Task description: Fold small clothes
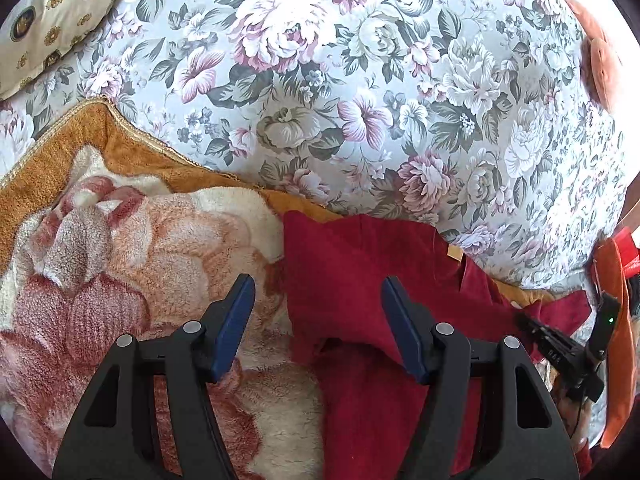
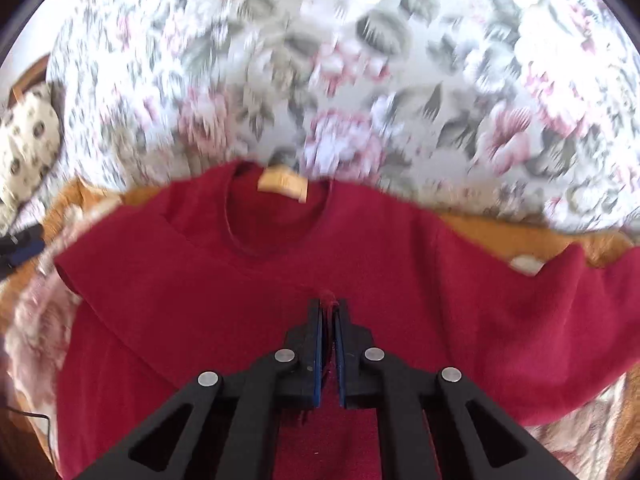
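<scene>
A small dark red shirt lies on a fluffy blanket, its neck hole and tan label pointing away from me. My right gripper is shut on a pinch of the red shirt's fabric near its middle. In the left wrist view the shirt lies at the lower right. My left gripper is open, its jaws wide apart over the shirt's left edge, holding nothing. The right gripper shows at the far right of that view.
The fluffy orange and pink flowered blanket lies on a floral bedsheet. A patterned cream pillow sits at the far left. An orange cushion is at the right edge. The right wrist view is blurred.
</scene>
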{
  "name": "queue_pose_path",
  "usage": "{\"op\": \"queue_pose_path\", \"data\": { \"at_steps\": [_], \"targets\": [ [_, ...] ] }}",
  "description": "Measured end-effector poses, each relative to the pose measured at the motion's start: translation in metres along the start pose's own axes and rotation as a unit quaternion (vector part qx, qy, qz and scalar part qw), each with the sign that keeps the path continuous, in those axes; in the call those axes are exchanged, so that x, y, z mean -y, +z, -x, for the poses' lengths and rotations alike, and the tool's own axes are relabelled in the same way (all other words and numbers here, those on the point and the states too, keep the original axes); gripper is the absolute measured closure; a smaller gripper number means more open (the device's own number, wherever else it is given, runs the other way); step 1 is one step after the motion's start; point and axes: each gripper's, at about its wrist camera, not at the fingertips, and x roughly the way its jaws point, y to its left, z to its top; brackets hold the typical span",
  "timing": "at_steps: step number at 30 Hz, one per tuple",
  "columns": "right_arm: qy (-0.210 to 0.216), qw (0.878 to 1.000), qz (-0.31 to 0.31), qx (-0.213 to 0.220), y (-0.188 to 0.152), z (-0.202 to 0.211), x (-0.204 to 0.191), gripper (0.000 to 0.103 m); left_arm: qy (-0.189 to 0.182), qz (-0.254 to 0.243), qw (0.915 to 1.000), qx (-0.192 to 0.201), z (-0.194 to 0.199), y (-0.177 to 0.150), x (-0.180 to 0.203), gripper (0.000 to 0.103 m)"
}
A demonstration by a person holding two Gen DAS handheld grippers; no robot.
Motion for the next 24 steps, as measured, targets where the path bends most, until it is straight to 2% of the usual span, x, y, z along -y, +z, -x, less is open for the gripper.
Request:
{"op": "queue_pose_path", "data": {
  "at_steps": [3,7,10,14,16,20,22,24],
  "targets": [
    [-0.050,0.998,-0.004,0.035,0.022,0.019,0.026,0.098,-0.003,-0.011,0.9999,0.010,-0.004,0.004,0.012,0.037],
    [-0.062,0.997,-0.035,0.015,0.030,0.000,0.054,0.098,0.002,-0.035,0.9993,-0.009,-0.030,0.000,0.037,0.037],
    [-0.103,0.994,-0.030,-0.001,0.028,-0.027,0.067,0.098,0.009,-0.044,0.9984,-0.035,-0.058,-0.008,0.052,0.037],
    [-0.115,0.991,-0.023,-0.056,0.022,-0.064,0.077,0.098,0.079,-0.056,0.9928,-0.071,-0.103,-0.014,0.055,0.037],
    [-0.109,0.991,-0.025,-0.079,0.020,-0.068,0.082,0.098,0.096,-0.043,0.9900,-0.094,-0.121,-0.014,0.047,0.037],
    [-0.084,0.993,-0.060,-0.051,0.022,-0.031,0.091,0.097,0.100,-0.035,0.9901,-0.092,-0.126,-0.012,0.041,0.037],
    [-0.055,0.996,-0.066,-0.041,0.021,-0.017,0.087,0.097,0.104,-0.042,0.9894,-0.091,-0.125,-0.012,0.043,0.037],
    [-0.019,0.997,-0.053,-0.048,0.016,-0.015,0.077,0.097,0.107,-0.044,0.9892,-0.090,-0.125,-0.015,0.044,0.037]
  ]
}}
